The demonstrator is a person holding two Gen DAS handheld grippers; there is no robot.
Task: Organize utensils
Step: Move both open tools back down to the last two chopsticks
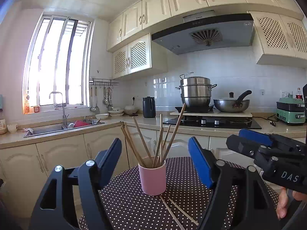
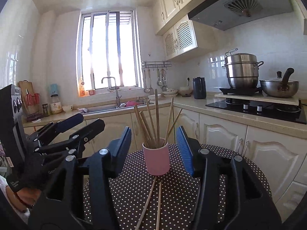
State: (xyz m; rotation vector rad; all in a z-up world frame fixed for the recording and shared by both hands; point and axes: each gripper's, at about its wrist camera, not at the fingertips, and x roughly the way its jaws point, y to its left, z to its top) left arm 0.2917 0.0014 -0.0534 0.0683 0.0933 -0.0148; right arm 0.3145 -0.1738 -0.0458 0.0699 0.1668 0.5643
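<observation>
A pink cup [image 1: 152,178] stands upright on a round dotted table [image 1: 124,205] and holds several wooden chopsticks [image 1: 163,140]. Two loose chopsticks [image 1: 176,212] lie on the cloth in front of the cup. My left gripper [image 1: 155,153] is open and empty, held above the table with the cup between its fingers' lines of sight. In the right wrist view the cup [image 2: 156,159], its chopsticks [image 2: 153,122] and the two loose chopsticks [image 2: 153,201] show too. My right gripper [image 2: 154,145] is open and empty, facing the cup. It also shows at the right of the left wrist view [image 1: 249,140].
Kitchen counters run behind the table, with a sink [image 1: 63,127] at the left and a stove [image 1: 211,122] carrying a steel pot [image 1: 195,92] and a wok [image 1: 232,104] at the right. A black kettle [image 1: 149,107] stands between them. Cabinet doors stand close behind the table.
</observation>
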